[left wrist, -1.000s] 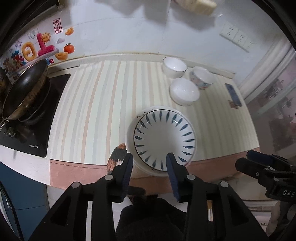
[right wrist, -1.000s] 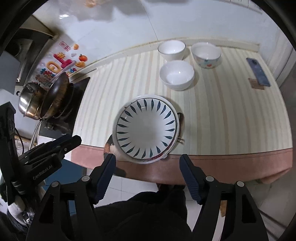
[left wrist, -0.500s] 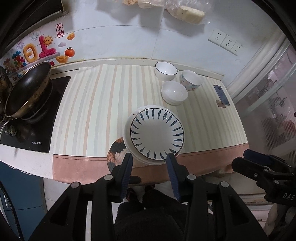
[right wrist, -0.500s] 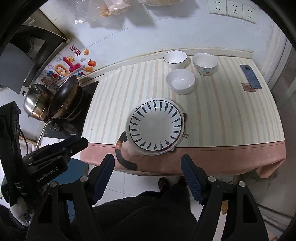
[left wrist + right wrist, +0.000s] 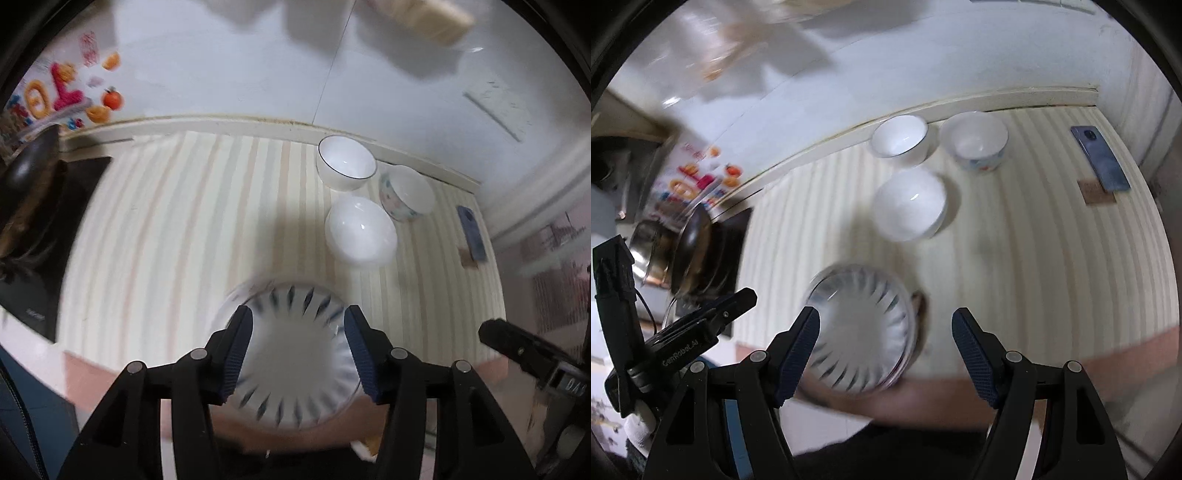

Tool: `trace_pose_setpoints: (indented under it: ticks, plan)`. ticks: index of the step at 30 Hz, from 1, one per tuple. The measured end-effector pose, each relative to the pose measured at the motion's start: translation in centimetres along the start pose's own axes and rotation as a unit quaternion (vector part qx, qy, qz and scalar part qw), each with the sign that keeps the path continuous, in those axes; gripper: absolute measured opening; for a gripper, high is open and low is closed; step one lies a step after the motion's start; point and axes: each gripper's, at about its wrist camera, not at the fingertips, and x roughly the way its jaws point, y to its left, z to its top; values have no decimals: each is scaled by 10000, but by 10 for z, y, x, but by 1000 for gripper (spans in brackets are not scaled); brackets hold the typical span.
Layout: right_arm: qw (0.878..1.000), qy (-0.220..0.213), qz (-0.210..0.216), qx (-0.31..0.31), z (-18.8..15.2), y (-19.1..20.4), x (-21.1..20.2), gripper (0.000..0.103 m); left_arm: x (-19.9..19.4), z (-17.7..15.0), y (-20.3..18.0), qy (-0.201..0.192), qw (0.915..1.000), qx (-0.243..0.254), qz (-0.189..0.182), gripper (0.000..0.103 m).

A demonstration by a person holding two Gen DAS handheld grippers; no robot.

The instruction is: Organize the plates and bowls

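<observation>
A: Start with what's closest. What are the tools doing?

B: The left gripper [image 5: 298, 345] hangs above the stack of plates [image 5: 291, 354], and its jaws are opening. The plates show through the gap, but the pads touch nothing. The right gripper [image 5: 886, 345] has its jaws spread wide with nothing between them; in its view the plates sit toward its left finger.

A: And the plates themselves?

B: They are stacked at the near edge of the striped counter [image 5: 177, 229]. The top one is white with blue leaf strokes round the rim. The frames are blurred, so I can't count how many lie under it.

A: Farther back?

B: Three bowls sit loose, close together but not nested. A plain white bowl [image 5: 361, 230] is nearest. Behind it are a dark-rimmed white bowl [image 5: 346, 162] and, beside that, a patterned bowl [image 5: 406, 192]. A phone [image 5: 471, 232] lies off to the right, and a dark pan [image 5: 26, 181] sits on the cooktop far left.

A: So how far along is it?

B: About halfway, I'd judge. The plates look gathered into one pile, but the bowls aren't stacked yet, and neither tool holds anything.
</observation>
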Motion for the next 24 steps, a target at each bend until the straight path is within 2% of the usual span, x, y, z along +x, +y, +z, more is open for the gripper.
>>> trace_pose_setpoints:
  ticks: [6, 10, 12, 15, 17, 18, 19, 22, 24]
  plan:
    - [9990, 426, 168, -2, 76, -49, 85, 77, 93, 53, -14, 419, 9986, -308, 48, 49]
    - [9967, 726, 347, 122, 105, -73, 134, 76, 149, 75, -16, 873, 9951, -470, 11, 49]
    - [9955, 826, 418, 190, 117, -82, 156, 71, 170, 81, -16, 1054, 9930, -529, -85, 48]
    - [9935, 894, 624, 313, 127, -90, 181, 52, 192, 84, -18, 1208, 9906, -564, -307, 46]
    - [9925, 973, 682, 303, 132, -91, 197, 27, 200, 85, -22, 1224, 9904, -479, -417, 31]
    - [9923, 991, 672, 307, 132, -91, 202, 25, 204, 85, -25, 1250, 9905, -396, -413, 23]
    - [9922, 1007, 675, 296, 131, -90, 206, 19, 207, 86, -28, 1252, 9908, -309, -411, 18]
    - [9936, 960, 558, 218, 131, -89, 213, 17, 207, 87, -37, 1170, 9927, -39, -301, 18]
    - [9939, 954, 521, 189, 130, -87, 213, 17, 206, 88, -37, 1158, 9927, -43, -346, 18]
